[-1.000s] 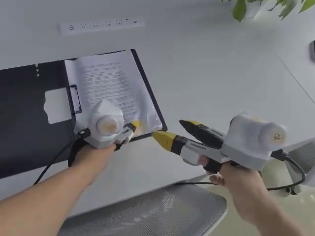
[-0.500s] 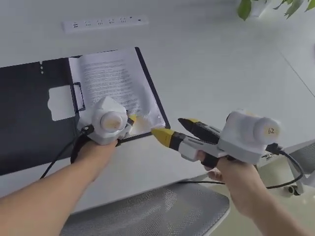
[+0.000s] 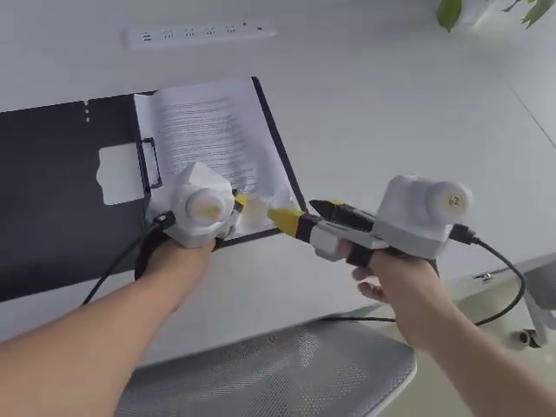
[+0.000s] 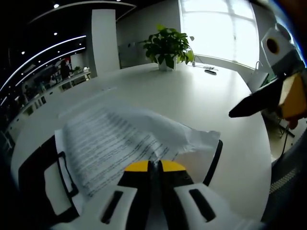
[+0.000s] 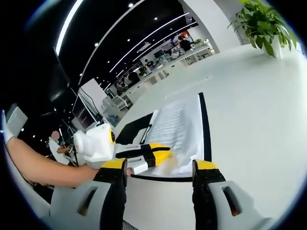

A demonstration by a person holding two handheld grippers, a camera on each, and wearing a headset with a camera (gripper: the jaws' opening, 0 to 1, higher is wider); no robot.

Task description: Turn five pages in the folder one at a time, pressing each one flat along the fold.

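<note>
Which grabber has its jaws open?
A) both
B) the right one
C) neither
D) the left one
B: the right white, yellow-tipped hand-held gripper shows a wide gap between its jaws in its own view, while the left hand-held gripper has its tips pressed together.

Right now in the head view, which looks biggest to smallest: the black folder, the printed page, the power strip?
Largest: black folder
Then: printed page
Smallest: power strip, but it lies farther away.
</note>
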